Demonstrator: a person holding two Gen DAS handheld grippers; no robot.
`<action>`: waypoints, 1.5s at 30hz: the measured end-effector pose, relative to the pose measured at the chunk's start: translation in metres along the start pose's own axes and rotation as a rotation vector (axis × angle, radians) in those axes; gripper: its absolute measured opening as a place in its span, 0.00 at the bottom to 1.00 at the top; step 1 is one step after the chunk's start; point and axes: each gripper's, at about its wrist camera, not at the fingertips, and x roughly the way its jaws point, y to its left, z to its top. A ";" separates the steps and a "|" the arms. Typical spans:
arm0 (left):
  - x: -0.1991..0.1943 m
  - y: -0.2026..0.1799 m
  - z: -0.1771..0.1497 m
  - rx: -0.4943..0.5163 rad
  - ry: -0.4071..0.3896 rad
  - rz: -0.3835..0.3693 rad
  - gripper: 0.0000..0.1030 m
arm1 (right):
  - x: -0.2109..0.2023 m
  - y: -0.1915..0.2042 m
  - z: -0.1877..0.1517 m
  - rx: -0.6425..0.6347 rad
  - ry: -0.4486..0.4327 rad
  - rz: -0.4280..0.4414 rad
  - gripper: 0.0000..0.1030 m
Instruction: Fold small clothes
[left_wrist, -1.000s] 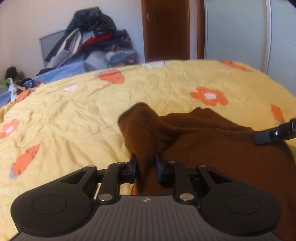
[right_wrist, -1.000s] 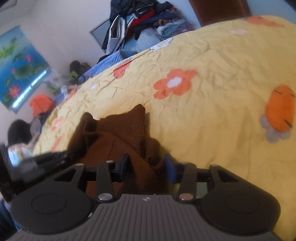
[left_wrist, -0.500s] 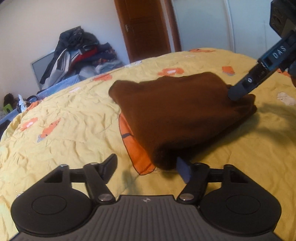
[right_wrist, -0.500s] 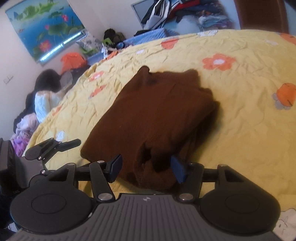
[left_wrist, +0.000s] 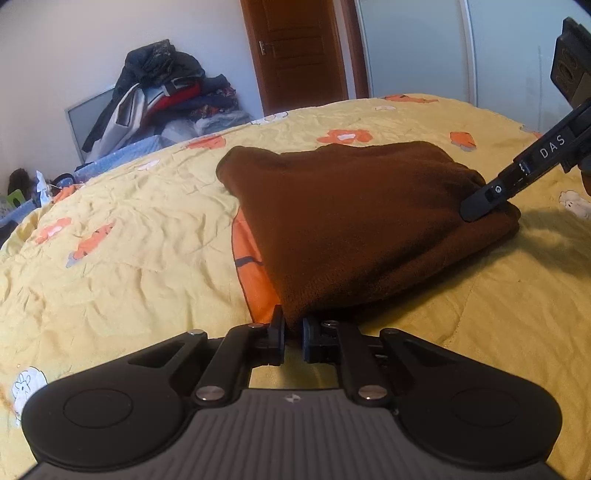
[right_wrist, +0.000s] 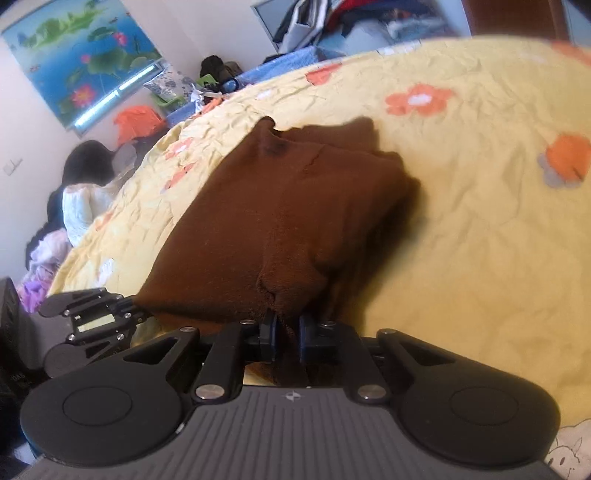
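Brown garment (left_wrist: 354, 221), one folded piece on the yellow flowered bed (left_wrist: 129, 236), is pinched at two near corners, the left gripper (left_wrist: 293, 341) and the right gripper (right_wrist: 287, 334) each just closed on cloth, with one heap of clothes (left_wrist: 166, 96) beyond.

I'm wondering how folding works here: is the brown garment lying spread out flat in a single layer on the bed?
No, the brown garment is folded over into a thick bundle on the yellow bedspread.
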 end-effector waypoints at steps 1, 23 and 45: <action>-0.003 0.002 0.002 -0.006 0.009 -0.017 0.09 | -0.002 0.002 0.000 0.007 -0.006 0.002 0.22; 0.035 0.069 0.009 -0.641 0.197 -0.412 0.20 | -0.003 -0.044 -0.004 0.167 0.034 0.077 0.23; 0.004 0.075 0.032 -0.508 0.185 -0.276 0.23 | -0.010 -0.029 -0.007 0.246 0.007 0.074 0.63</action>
